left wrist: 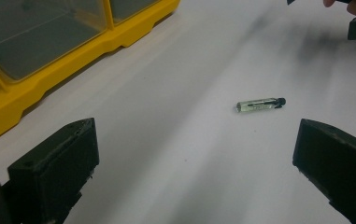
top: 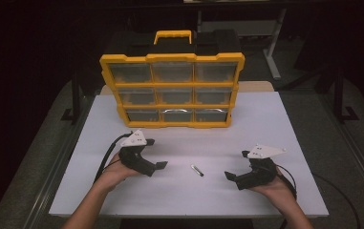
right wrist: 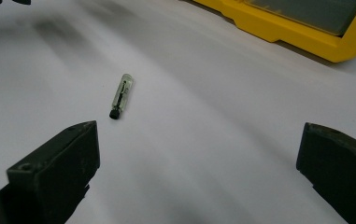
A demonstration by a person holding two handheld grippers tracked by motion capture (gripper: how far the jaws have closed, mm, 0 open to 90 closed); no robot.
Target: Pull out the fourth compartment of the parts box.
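Note:
A small clear vial (top: 197, 170) with a black cap lies flat on the white table (top: 275, 124), between the two grippers. My left gripper (top: 155, 153) rests to its left, open and empty, jaws pointing right. My right gripper (top: 237, 164) rests to its right, open and empty, jaws pointing left. In the left gripper view the vial (left wrist: 259, 104) lies ahead of the open left gripper (left wrist: 194, 172), toward the right jaw. In the right gripper view the vial (right wrist: 122, 95) lies ahead of the open right gripper (right wrist: 196, 172), near the left jaw.
A yellow drawer organizer (top: 170, 90) with clear drawers and a yellow handle stands upright at the back of the table. Its yellow frame (left wrist: 63, 79) edges the left gripper view, and the frame (right wrist: 283, 23) also crosses the top of the right gripper view. Dark floor surrounds the table.

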